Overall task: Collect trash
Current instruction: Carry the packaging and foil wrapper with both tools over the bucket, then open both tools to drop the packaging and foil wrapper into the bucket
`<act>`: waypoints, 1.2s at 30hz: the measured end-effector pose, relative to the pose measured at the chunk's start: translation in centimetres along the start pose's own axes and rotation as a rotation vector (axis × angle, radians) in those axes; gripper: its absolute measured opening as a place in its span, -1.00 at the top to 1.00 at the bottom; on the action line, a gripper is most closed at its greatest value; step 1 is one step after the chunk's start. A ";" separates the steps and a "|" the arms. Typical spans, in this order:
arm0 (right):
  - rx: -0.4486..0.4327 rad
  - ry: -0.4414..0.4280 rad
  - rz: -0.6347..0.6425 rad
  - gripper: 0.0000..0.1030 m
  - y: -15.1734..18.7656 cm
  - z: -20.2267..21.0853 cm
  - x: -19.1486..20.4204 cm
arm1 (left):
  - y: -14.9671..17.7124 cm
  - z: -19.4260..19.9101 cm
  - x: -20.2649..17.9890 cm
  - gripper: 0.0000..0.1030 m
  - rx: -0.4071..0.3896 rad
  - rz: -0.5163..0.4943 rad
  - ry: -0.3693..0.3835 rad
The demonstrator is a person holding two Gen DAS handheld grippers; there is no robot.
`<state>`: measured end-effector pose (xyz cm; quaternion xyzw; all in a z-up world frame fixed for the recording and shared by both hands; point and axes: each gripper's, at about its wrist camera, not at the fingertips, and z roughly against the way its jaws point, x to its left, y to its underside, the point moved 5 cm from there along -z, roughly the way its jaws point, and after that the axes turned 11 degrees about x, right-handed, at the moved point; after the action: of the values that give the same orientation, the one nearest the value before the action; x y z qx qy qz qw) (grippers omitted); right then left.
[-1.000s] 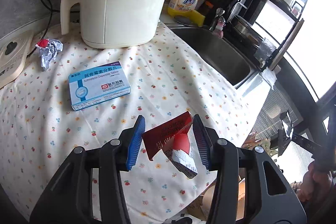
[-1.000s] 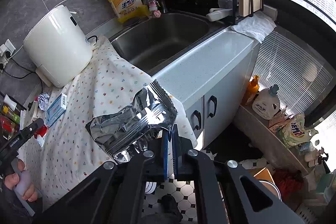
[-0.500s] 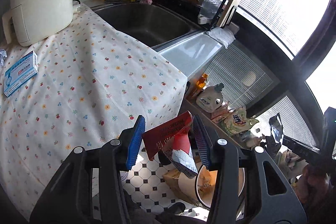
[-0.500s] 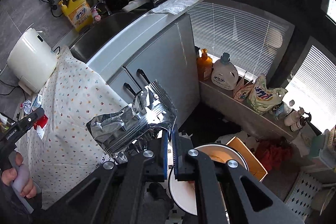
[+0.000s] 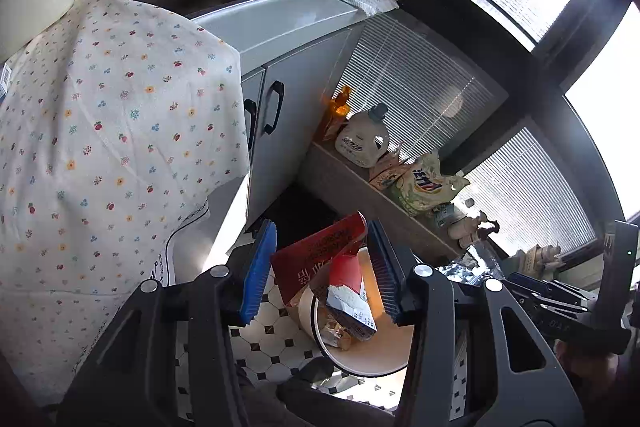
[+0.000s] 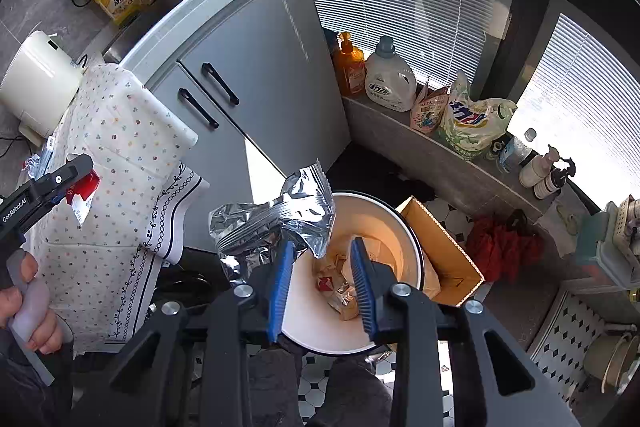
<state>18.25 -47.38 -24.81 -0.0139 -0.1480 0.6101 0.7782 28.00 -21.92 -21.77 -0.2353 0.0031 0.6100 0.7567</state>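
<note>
Left wrist view: left tongs (image 5: 320,267) clamp a crumpled red packet (image 5: 320,263) above the white bin (image 5: 360,359) on the floor; let go off-centre, it could catch the rim and land on the tiles.

Right wrist view: right tongs (image 6: 322,281) have just been opening; the creased foil bag (image 6: 276,223) rests against the left pad, unclamped, over the bin (image 6: 400,223). It may snag there instead of dropping.
</note>
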 end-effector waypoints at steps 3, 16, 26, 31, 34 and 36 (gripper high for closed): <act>0.002 -0.001 0.003 -0.05 0.6 0.1 -1.2 | 1.0 -0.8 -1.5 0.09 0.012 -0.006 0.005; -0.065 0.023 -0.087 -0.15 2.0 3.2 -7.4 | 3.2 -4.0 -7.6 0.08 0.078 -0.078 0.062; -0.097 0.055 -0.152 -0.18 3.1 4.9 -10.2 | 4.3 -6.2 -12.1 -0.46 0.157 -0.141 0.168; -0.097 0.039 -0.144 -0.19 2.7 4.6 -9.0 | 3.3 -4.6 -10.2 -0.67 0.116 -0.117 0.139; -0.101 0.024 -0.117 -0.27 2.0 4.4 -7.2 | 2.5 -3.3 -7.4 -0.70 0.090 -0.074 0.106; -0.106 0.015 -0.090 -0.39 1.3 4.3 -5.6 | 2.0 -2.2 -5.4 -0.72 0.069 -0.043 0.080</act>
<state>14.77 -53.03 -22.20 -0.0530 -0.1746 0.5657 0.8042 25.37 -27.42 -22.88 -0.2332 0.0497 0.5832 0.7766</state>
